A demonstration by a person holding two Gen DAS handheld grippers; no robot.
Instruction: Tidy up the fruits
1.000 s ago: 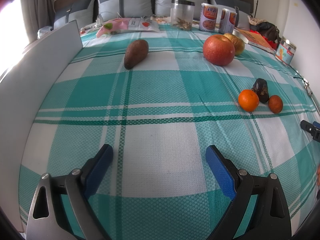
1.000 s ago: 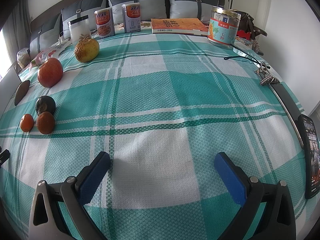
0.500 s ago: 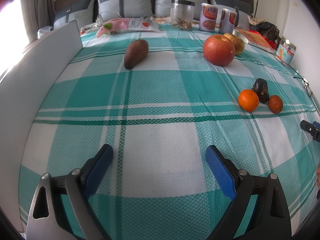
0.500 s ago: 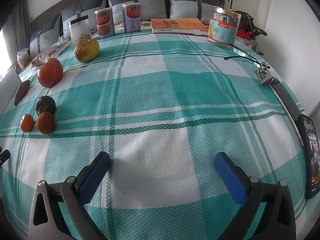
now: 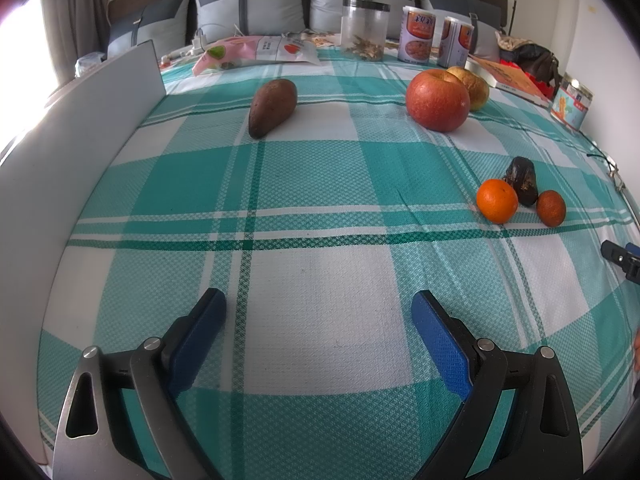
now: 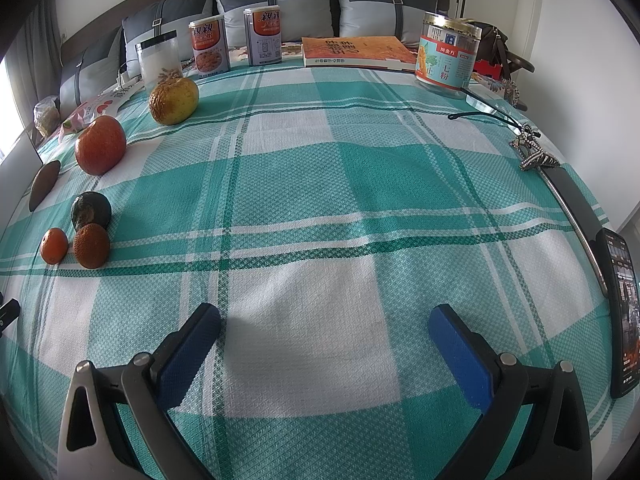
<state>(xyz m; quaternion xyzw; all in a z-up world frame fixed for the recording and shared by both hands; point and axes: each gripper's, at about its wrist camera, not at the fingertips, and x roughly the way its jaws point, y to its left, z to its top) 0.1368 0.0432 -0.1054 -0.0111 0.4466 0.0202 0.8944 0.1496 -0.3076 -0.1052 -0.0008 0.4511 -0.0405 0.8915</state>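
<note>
Nothing had moved since the earlier frame: my left gripper (image 5: 318,320) and right gripper (image 6: 324,332) hovered agape and empty, so, judging nothing sorted, I'd next reach the orange (image 5: 497,200), nearer me than the apple (image 5: 437,100).

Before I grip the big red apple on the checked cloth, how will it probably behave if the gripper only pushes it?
The big red apple looks round and smooth, so a push would probably roll it. The wrinkled yellow fruit sits close behind it and might stop or deflect the roll. The teal checked cloth seems soft, which likely slows it. It is probably firm enough for a centred grip.
</note>
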